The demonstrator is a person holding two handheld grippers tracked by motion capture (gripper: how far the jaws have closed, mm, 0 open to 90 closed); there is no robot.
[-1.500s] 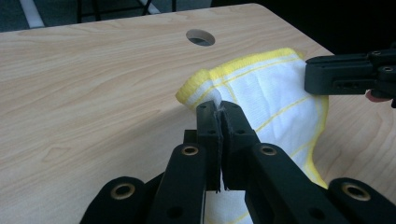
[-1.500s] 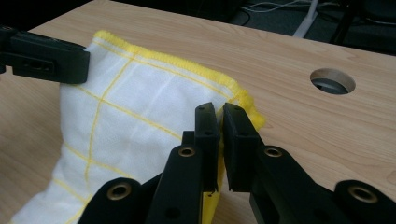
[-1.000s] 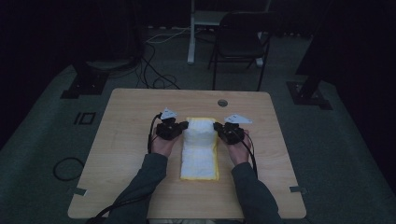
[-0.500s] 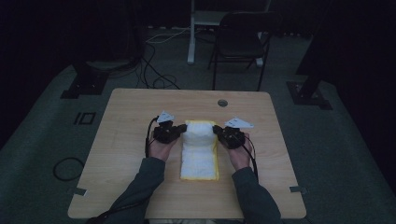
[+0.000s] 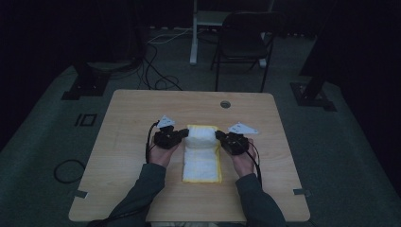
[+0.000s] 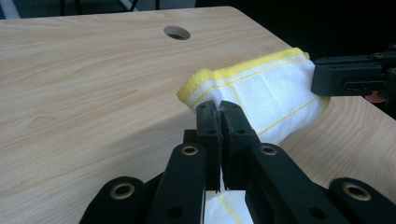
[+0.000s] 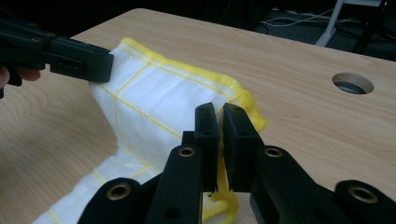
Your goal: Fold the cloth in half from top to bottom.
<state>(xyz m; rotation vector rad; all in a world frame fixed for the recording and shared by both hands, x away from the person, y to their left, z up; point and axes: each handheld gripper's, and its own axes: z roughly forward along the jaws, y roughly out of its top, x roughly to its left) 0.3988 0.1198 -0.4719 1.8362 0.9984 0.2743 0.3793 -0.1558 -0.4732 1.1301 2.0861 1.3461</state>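
Note:
A white cloth with a yellow border [image 5: 202, 161] lies lengthwise on the wooden table [image 5: 137, 113]. Its far end is raised and curled back toward the person. My left gripper [image 5: 184, 135] is shut on the cloth's left edge, and in the left gripper view the jaws [image 6: 218, 109] pinch the yellow hem of the cloth [image 6: 266, 93]. My right gripper [image 5: 221, 136] is shut on the right edge, with the cloth [image 7: 149, 93] hanging between the closed jaws [image 7: 220, 112]. Each gripper view shows the other gripper [image 6: 350, 77] [image 7: 70, 58] on the opposite side of the fold.
A round cable hole [image 5: 225, 104] sits near the table's far edge. A dark chair [image 5: 246, 42] and a desk leg stand beyond the table, with cables on the floor at the left. Bare wood lies on both sides of the cloth.
Both grippers have shifted slightly toward the person, carrying the cloth's raised far end with them. The jaws stay closed on the cloth.

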